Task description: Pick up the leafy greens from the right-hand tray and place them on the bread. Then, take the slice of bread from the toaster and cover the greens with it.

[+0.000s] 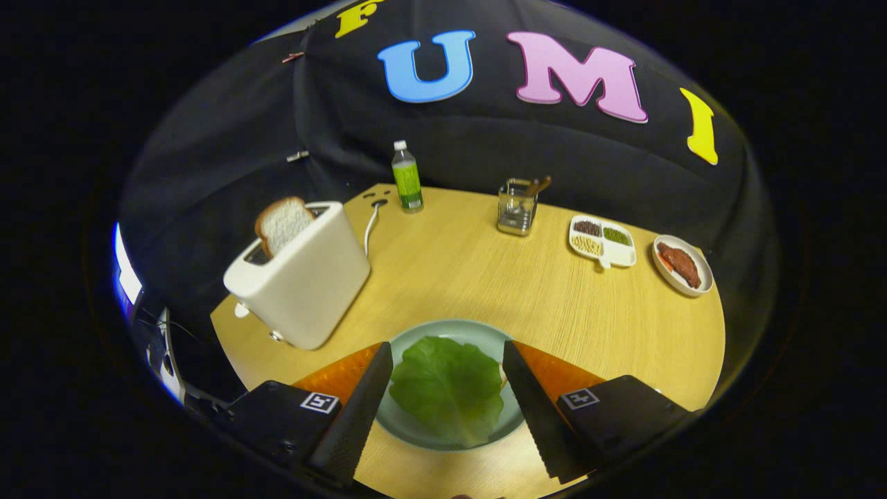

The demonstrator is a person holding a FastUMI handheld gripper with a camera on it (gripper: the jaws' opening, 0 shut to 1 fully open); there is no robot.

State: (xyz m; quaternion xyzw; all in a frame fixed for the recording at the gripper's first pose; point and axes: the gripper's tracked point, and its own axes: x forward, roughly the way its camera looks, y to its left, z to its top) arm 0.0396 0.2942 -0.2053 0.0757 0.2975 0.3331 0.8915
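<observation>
The gripper (447, 374) hangs over the near edge of the table (485, 277) with its two fingers spread wide and nothing pressed between them. Between the fingers lies the leafy green (447, 388), a broad, crinkled, matte leaf resting on a round, smooth, pale plate (443, 329); a sliver of something pale peeks out at the leaf's right edge, probably the bread beneath, though it cannot be told for sure. Judging by this, the greens are already placed and the toaster step is in hand. The next move calls for lifting away and swinging toward the toaster (301, 277), a glossy, rounded cream box near the table's left edge, where the slice of bread (283, 223) stands upright in the slot, porous and soft with a tan crust; the fingers would need to close on its flat faces gently. Farther off, toward the far edge, stand a plastic bottle (407, 177), a clear holder (517, 206), a divided dish (601, 241) and a small plate of meat (682, 265).
</observation>
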